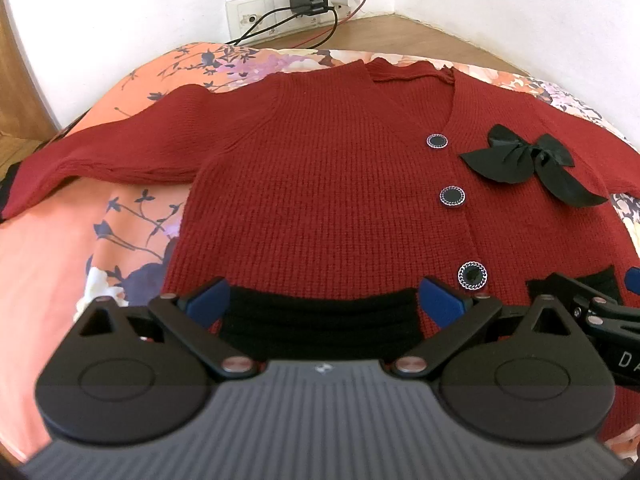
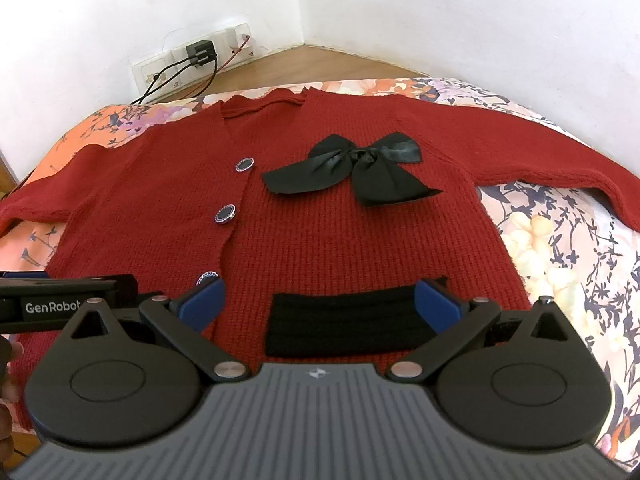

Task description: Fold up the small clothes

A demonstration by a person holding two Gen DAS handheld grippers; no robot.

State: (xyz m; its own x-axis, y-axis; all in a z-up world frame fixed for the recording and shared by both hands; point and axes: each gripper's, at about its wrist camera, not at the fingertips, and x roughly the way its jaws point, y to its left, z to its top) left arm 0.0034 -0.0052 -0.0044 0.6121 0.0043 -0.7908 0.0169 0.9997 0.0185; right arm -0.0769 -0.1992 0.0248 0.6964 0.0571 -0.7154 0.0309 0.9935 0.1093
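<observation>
My left gripper (image 1: pixel 324 300) and right gripper (image 2: pixel 318 300) both hang spread wide over the hem of the red knit cardigan (image 1: pixel 320 184), which lies flat, buttoned, on the floral bedsheet (image 1: pixel 52 256).

cardigan hem (image 1: pixel 320 320) behind left gripper (image 1: pixel 326 300)

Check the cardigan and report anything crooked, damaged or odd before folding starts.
Nothing looks damaged. The cardigan lies flat and buttoned on the floral sheet, sleeves spread. Only the front edge gapes slightly between the lower buttons, and the bow sits askew.
</observation>
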